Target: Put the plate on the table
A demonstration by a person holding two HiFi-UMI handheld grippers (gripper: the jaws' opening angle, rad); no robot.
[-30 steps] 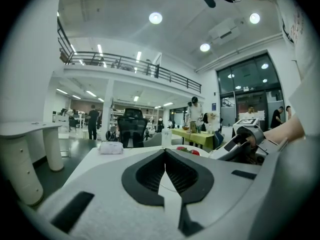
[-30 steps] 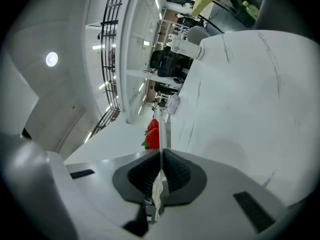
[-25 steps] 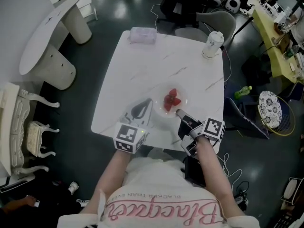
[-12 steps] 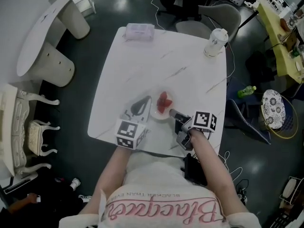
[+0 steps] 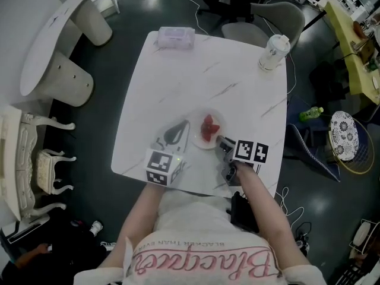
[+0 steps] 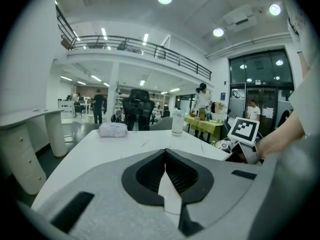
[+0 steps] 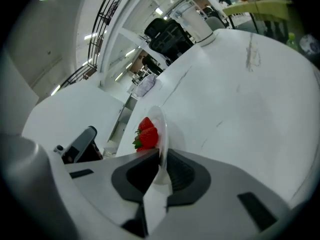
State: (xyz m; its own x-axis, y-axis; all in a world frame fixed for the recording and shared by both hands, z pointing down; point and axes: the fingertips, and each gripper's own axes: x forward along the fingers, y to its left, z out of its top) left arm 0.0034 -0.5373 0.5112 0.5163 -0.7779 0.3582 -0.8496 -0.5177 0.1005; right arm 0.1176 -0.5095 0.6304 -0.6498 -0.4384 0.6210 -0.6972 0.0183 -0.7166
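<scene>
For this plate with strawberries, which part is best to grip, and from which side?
Grip the plate by its thin rim from the person's side, with one jaw on each face. It is shallow, and the strawberries fill the middle, so only the rim is free. The right gripper is shut on that spot.

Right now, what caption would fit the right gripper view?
Right gripper pinches the rim of a plate of strawberries at a white table.

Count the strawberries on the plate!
3 strawberries, huddled on the plate the right gripper grips by its rim: two show clearly, a third peeks from behind the jaw. More could be hidden.
</scene>
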